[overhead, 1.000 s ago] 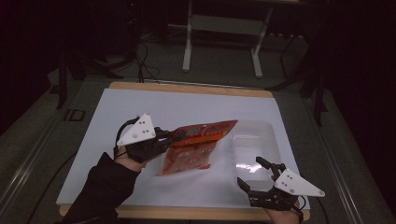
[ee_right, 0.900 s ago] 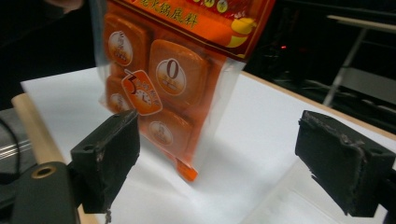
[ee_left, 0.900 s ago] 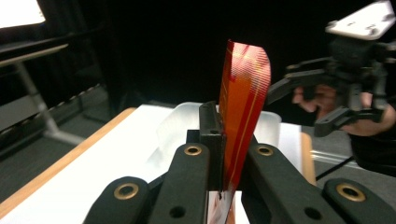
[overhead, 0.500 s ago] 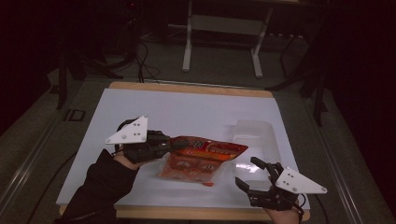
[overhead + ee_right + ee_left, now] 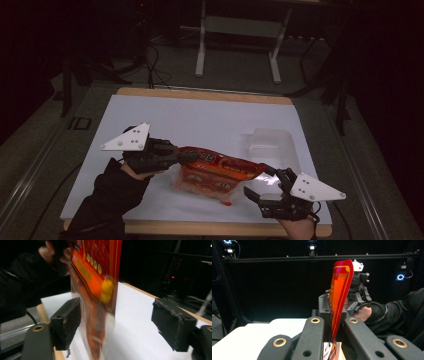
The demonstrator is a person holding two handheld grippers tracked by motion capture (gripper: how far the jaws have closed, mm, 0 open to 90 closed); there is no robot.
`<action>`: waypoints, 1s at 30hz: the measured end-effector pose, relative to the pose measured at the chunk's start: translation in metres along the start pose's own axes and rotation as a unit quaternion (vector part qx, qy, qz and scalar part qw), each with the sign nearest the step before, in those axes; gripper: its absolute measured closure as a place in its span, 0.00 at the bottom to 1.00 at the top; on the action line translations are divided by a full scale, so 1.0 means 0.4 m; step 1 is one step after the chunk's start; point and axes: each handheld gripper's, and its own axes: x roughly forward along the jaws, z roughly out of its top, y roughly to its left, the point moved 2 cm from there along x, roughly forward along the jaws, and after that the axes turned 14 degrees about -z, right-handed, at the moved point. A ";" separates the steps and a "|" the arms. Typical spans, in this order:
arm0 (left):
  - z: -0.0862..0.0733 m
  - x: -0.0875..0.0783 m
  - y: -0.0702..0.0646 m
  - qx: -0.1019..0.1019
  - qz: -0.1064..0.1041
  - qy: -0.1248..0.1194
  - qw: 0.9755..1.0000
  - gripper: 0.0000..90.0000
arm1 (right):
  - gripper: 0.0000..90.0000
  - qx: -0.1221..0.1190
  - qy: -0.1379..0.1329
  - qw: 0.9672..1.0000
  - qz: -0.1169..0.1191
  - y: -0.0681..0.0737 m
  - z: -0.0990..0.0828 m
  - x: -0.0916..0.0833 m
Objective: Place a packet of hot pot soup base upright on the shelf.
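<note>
Jaws of the left gripper [image 5: 187, 156] are clamping the left end of a glossy orange-red plastic snack bag [image 5: 220, 170]. The right gripper [image 5: 264, 184] is gaping wide around the bag's right end, its jaws just closing a little, pads not pressing yet.

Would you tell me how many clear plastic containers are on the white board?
1. The clear plastic container sits at the white board's far right, beyond the orange snack bag. Nothing visible suggests another, though the bag could hide something small.
</note>
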 end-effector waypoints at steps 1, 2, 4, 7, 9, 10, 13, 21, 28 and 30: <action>0.000 0.006 -0.002 -0.010 0.001 -0.003 1.000 1.00 | 0.29 0.002 -0.004 1.000 0.004 0.003 0.004 0.002; -0.001 0.010 -0.004 -0.009 0.005 -0.003 1.000 1.00 | 0.31 0.002 -0.006 1.000 0.008 0.006 0.008 0.004; -0.003 0.013 -0.005 -0.014 0.006 -0.002 1.000 1.00 | 0.32 0.004 -0.007 1.000 0.015 0.009 0.011 0.006; -0.014 0.025 -0.010 -0.015 0.006 0.000 1.000 1.00 | 0.37 0.002 -0.010 1.000 0.025 0.017 0.016 0.014; -0.026 0.039 -0.014 -0.017 0.008 0.009 1.000 1.00 | 0.44 0.001 -0.008 0.999 0.036 0.023 0.016 0.024; -0.030 0.043 -0.015 -0.015 0.012 0.013 1.000 1.00 | 0.47 0.002 -0.006 0.999 0.043 0.025 0.015 0.027; -0.036 0.051 -0.014 -0.021 0.012 0.017 1.000 1.00 | 0.53 -0.005 -0.002 0.999 0.042 0.026 0.012 0.034; -0.044 0.063 -0.014 -0.026 0.005 0.012 1.000 1.00 | 0.79 -0.006 0.015 0.998 0.065 0.006 0.004 0.047; -0.047 0.067 -0.014 -0.030 0.000 0.020 0.999 0.99 | 1.00 -0.024 0.039 0.993 0.104 0.020 0.009 0.055; -0.048 0.064 -0.014 -0.035 -0.003 0.015 0.999 0.99 | 1.00 -0.032 0.044 0.993 0.105 0.023 0.013 0.055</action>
